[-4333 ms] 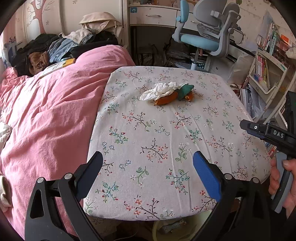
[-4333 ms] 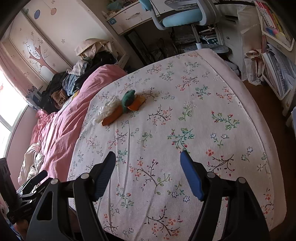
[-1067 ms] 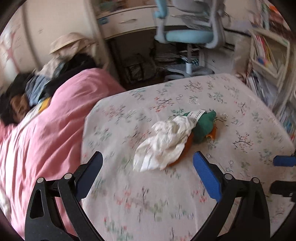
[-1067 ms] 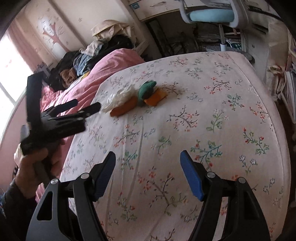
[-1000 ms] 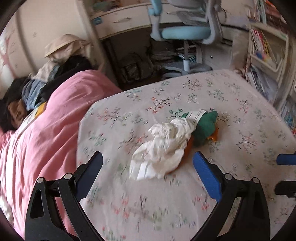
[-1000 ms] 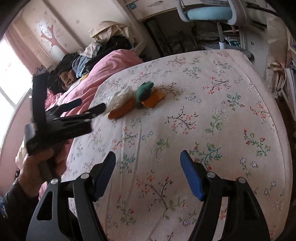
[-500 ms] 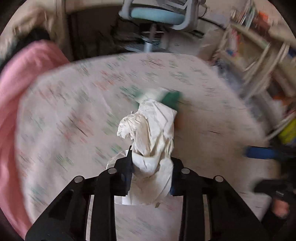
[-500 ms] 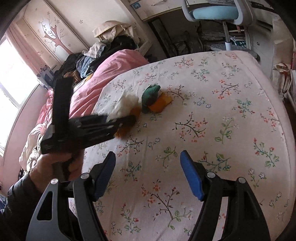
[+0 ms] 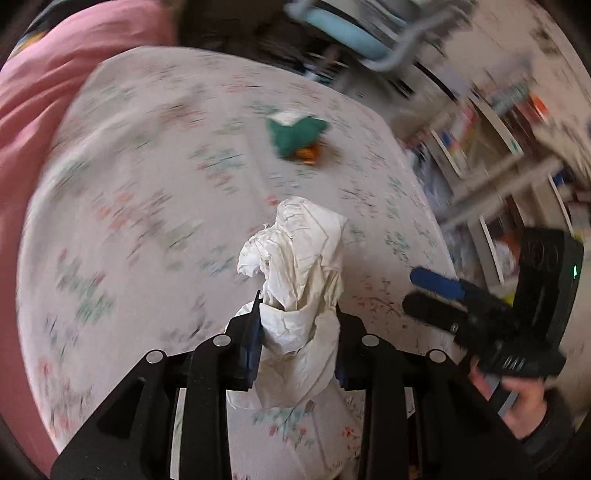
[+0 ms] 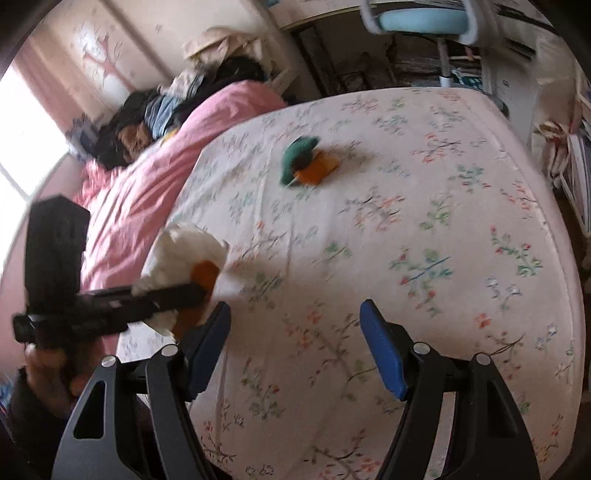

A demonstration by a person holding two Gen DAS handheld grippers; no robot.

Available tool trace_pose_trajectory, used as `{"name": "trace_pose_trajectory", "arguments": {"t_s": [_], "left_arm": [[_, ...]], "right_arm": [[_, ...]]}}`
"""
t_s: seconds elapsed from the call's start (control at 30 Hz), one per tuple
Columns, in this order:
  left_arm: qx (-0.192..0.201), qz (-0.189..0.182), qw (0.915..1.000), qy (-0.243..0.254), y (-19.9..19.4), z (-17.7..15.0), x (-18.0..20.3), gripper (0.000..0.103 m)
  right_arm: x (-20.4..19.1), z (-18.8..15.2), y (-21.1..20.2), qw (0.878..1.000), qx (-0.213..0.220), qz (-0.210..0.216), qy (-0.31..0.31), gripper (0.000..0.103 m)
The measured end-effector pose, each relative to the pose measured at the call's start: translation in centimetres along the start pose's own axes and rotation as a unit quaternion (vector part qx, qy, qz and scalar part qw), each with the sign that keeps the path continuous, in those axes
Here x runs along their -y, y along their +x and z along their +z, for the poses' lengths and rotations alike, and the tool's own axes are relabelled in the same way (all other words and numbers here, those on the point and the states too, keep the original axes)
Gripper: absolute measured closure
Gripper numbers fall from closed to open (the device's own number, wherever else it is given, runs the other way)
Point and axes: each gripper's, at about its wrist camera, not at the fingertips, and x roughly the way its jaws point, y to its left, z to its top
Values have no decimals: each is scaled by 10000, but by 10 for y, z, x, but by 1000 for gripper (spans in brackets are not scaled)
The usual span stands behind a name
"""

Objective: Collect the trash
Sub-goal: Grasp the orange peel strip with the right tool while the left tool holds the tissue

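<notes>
My left gripper (image 9: 297, 328) is shut on a crumpled white paper wad (image 9: 299, 266), lifted off the floral bed sheet (image 9: 147, 206). In the right wrist view the same wad (image 10: 181, 251) shows an orange piece (image 10: 205, 275) caught with it in the left gripper (image 10: 177, 291). A green wrapper (image 9: 295, 134) and an orange scrap (image 9: 308, 153) still lie farther back on the sheet; the right wrist view shows that green wrapper (image 10: 297, 158) beside the orange scrap (image 10: 319, 168). My right gripper (image 10: 295, 343) hangs open over the sheet, nothing between its fingers.
A pink duvet (image 10: 147, 184) covers the left of the bed, with clothes piled at its far end (image 10: 155, 107). A blue desk chair (image 10: 424, 18) stands beyond the bed. Bookshelves (image 9: 498, 140) line the right side. A hand (image 9: 524, 410) holds the right gripper.
My left gripper closed on the white paper wad and pulled it, with an orange piece, off the pile toward the near side. The green wrapper and orange scrap stayed. The right gripper barely moved.
</notes>
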Motion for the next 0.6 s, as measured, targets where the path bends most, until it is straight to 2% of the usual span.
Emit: {"name": "trace_pose_trajectory", "arguments": {"t_s": [0.07, 0.17, 0.23, 0.43, 0.5, 0.6], "left_arm": [[22, -54, 9997, -248, -7, -6, -8, 72], [-64, -174, 9976, -669, -12, -21, -22, 63], [-76, -126, 9969, -771, -12, -24, -25, 59], [193, 494, 9972, -535, -18, -24, -21, 59], [269, 512, 9966, -592, -22, -22, -24, 63], [319, 461, 9960, -701, -27, -20, -31, 63]], "right_arm": [[-12, -2, 5, 9998, -60, -14, -192, 34], [-26, -4, 13, 9992, -149, 1, -366, 34], [-35, -6, 17, 9987, -185, 11, -466, 34], [-53, -12, 26, 9970, -308, -102, -698, 34], [-61, -15, 30, 9961, -353, -124, -793, 34], [-70, -18, 38, 9946, -418, -202, -931, 44]]}}
